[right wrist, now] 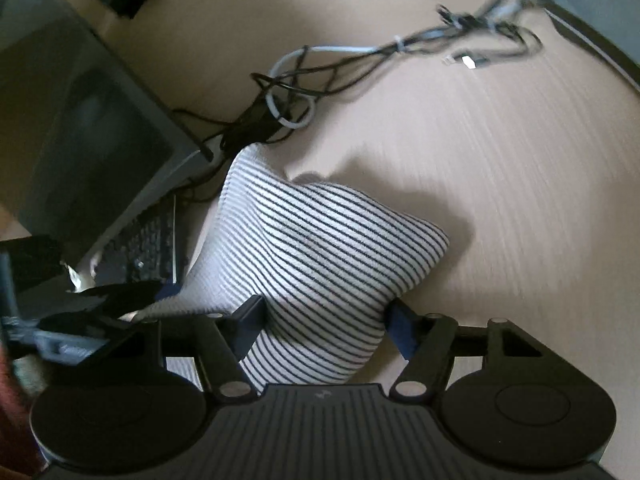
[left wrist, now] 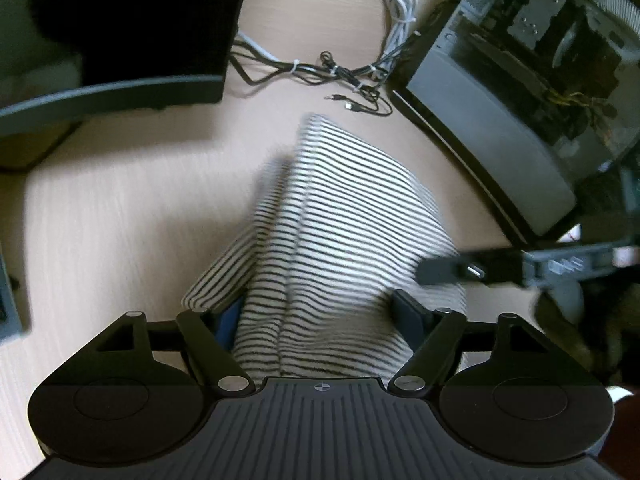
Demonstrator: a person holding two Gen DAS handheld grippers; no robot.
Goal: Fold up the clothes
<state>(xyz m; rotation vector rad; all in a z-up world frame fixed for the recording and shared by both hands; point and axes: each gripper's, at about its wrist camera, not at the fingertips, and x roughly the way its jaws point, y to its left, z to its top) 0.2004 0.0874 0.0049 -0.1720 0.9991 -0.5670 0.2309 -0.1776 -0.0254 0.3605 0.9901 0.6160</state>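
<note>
While the pale wood-grain desk [left wrist: 100, 220] lies beneath, the black-and-white striped knit garment [left wrist: 340, 220] hangs above it, partly folded, unflattened; my left tongs [left wrist: 320, 320] and right tongs [right wrist: 324, 316] each pinch its near edge.

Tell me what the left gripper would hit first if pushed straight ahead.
The striped garment: it already fills the space between the left gripper jaws. Beyond its far end lie the bundled cables on the table, though depth is unclear.
</note>
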